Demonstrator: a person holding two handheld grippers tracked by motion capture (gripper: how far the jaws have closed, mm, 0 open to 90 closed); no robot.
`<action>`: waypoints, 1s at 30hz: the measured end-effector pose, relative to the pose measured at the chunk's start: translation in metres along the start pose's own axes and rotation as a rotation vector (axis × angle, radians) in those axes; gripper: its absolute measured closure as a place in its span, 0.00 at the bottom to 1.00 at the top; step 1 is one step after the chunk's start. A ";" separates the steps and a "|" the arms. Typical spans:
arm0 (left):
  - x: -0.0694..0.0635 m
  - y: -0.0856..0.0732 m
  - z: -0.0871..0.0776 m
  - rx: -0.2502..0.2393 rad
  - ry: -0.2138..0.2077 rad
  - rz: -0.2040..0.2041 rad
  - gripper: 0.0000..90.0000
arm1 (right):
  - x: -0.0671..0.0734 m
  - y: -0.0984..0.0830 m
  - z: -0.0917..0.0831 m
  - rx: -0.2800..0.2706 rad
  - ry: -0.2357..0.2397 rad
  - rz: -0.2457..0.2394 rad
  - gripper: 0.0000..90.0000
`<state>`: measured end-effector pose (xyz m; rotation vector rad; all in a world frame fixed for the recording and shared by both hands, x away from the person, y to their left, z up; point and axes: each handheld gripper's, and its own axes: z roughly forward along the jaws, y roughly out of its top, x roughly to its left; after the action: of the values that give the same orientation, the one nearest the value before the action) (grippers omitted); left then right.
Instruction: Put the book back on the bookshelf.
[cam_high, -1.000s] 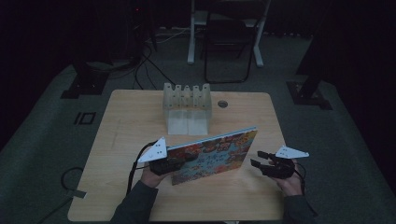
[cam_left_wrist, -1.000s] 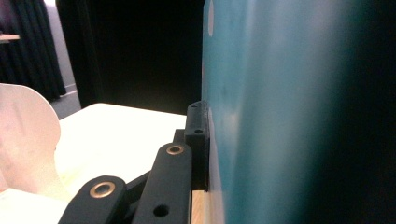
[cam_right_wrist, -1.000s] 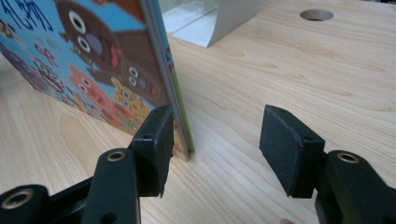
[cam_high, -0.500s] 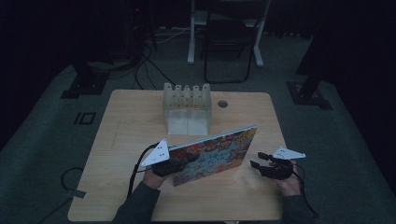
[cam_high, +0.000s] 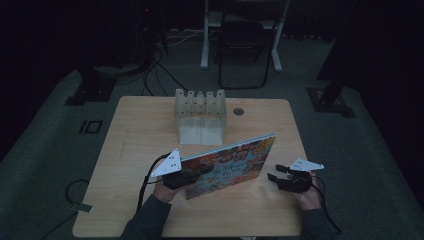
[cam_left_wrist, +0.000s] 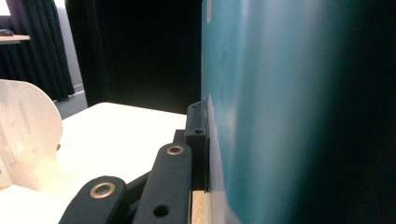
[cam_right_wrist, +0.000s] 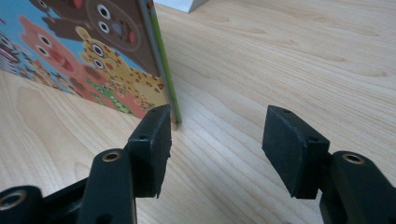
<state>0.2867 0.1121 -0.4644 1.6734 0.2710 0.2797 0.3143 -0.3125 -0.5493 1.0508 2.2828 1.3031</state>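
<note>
Left gripper (cam_high: 192, 176) jaws pinching picture book (cam_high: 235, 161); right gripper (cam_right_wrist: 215, 140) jaws spread; no legible writing.

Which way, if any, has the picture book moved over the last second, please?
No. The picture book keeps its place and tilt before the white rack, clamped in the left claw.
</note>
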 end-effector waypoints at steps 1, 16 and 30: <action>0.000 0.000 0.000 0.000 0.000 0.000 0.88 | 0.000 0.000 0.001 0.007 -0.008 -0.002 0.45; -0.008 0.001 0.003 0.002 0.028 0.005 0.89 | 0.003 -0.005 0.011 0.087 -0.079 -0.042 0.40; -0.016 0.000 0.007 -0.009 0.097 -0.021 0.89 | -0.002 -0.013 0.014 0.107 -0.086 -0.022 0.40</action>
<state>0.2738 0.1002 -0.4655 1.6496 0.3594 0.3468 0.3178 -0.3096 -0.5675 1.0918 2.3141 1.1160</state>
